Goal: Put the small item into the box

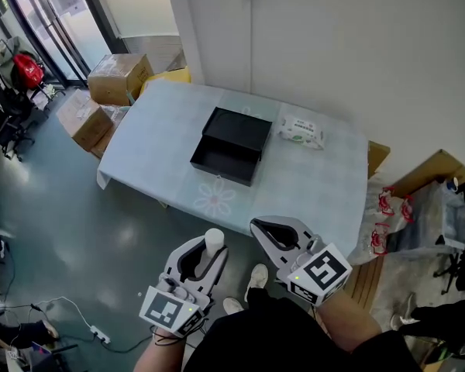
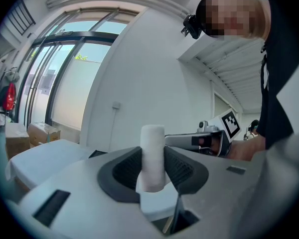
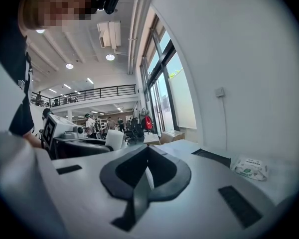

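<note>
The left gripper (image 1: 210,248) has its fingers (image 2: 124,171) pinching a small white cylinder (image 2: 152,156), which stands upright between them at the lower middle of the head view. Just to its right, the right gripper (image 1: 260,228) has its fingers (image 3: 162,169) pressed together with nothing between them. Above both, in the frame's centre, an open black box (image 1: 225,160) sits on the pale worktop (image 1: 310,184), with a pack of wipes (image 1: 301,131) near its right side.

Low in the head view, side by side and pointing up-frame, the left gripper (image 1: 204,256) clamps an upright white roll (image 1: 214,241) while the right gripper (image 1: 260,229) has its jaws together.
</note>
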Demonstrator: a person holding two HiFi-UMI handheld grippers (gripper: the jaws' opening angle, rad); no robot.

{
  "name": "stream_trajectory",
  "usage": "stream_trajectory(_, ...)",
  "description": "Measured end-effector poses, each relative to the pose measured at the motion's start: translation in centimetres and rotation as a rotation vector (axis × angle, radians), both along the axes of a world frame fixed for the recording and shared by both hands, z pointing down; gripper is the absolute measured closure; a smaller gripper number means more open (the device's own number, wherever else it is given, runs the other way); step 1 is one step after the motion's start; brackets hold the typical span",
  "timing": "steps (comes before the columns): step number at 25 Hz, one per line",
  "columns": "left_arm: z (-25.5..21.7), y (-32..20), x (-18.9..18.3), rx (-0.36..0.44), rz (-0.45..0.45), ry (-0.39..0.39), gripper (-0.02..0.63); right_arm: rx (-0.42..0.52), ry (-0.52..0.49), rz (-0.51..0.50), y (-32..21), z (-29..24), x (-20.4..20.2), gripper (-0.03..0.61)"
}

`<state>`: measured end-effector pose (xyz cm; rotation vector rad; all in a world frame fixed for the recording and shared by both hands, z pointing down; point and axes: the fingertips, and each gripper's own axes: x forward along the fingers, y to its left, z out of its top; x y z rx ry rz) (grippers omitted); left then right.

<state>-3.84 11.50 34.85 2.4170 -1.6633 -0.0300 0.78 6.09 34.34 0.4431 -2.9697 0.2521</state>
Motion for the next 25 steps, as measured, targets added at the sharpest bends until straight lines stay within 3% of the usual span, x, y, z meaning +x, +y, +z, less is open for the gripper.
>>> stream_trajectory(13, 0.4, -8.4, -0.2, -0.011, -0.026, -0.022, 0.472, 0.002, -0.013, -0.022, -8.3, 0.4, 0.0, 0.569)
stream_trajectory(25, -1.0, -11.4, -1.8, 0.003, -0.022, -0.061, 0.472, 0.008, -0.032, -0.015, -10.3, -0.4, -1.1, 0.569)
